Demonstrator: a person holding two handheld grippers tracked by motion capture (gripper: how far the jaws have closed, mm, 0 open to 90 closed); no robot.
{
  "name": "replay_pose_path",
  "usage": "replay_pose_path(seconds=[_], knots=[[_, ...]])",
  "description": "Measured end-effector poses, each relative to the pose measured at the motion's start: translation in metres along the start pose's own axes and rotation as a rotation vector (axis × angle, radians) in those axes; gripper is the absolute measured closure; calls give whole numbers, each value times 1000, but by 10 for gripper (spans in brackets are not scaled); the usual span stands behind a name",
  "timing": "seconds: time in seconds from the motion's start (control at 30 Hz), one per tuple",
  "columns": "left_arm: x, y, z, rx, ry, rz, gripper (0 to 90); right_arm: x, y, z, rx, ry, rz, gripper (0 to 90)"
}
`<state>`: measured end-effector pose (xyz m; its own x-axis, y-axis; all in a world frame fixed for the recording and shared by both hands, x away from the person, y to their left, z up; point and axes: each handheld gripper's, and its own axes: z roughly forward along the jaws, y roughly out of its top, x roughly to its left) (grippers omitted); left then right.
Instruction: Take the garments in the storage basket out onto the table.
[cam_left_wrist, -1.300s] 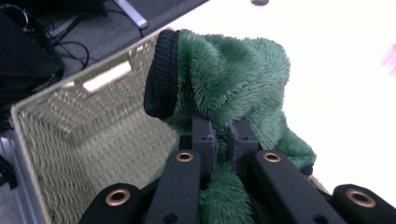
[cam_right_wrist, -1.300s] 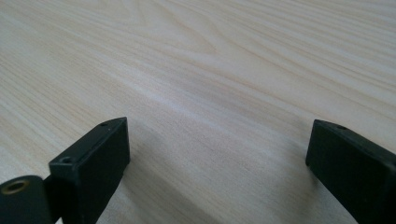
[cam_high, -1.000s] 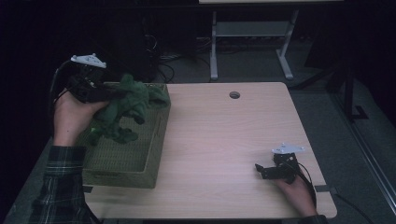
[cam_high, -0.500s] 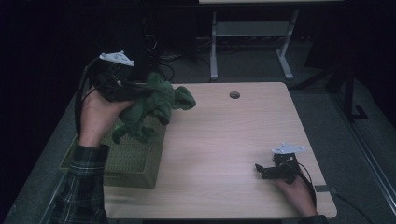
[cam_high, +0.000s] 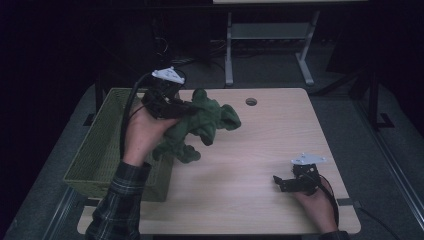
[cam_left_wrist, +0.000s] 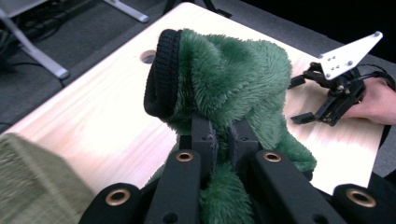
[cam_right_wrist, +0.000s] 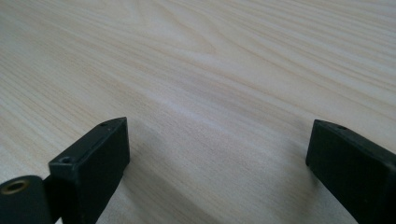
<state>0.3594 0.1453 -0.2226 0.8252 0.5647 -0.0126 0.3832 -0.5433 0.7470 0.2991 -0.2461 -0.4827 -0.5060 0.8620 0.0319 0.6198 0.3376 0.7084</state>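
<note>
High view: left gripper (cam_high: 186, 107) clamps green plush (cam_high: 200, 126), hanging diagonally; right gripper (cam_high: 281, 183) wide open, empty.

left gripper (cam_high: 187, 107): raised above the table surface, held in the person's left hand (cam_high: 142, 135), forearm in a plaid sleeve (cam_high: 117, 202) entering from the bottom edge and angled up and forward. jaws pressed close together, clamped on a green plush toy (cam_high: 200, 127), as the left gripper view (cam_left_wrist: 219, 140) confirms. grey three-cornered plate on top; cable loops down along the wrist.

right gripper (cam_high: 280, 182): low at the table's near right, held in the right hand (cam_high: 315, 205), pointing leftward. jaws spread wide apart with nothing between them; in the right gripper view (cam_right_wrist: 217, 154) both sit just above the tabletop.
</note>
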Motion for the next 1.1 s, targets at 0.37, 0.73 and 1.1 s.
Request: replay_pose_path(seconds=[0.37,0.73,1.1], knots=[[-30,-4,57,7,-66,-11,837,0,0,0,-1,0,0,58],[-48,-18,112,22,-115,-43,836,0,0,0,0,0,-2,58],[-49,-33,165,22,-163,-100,836,0,0,0,-1,0,0,58]])
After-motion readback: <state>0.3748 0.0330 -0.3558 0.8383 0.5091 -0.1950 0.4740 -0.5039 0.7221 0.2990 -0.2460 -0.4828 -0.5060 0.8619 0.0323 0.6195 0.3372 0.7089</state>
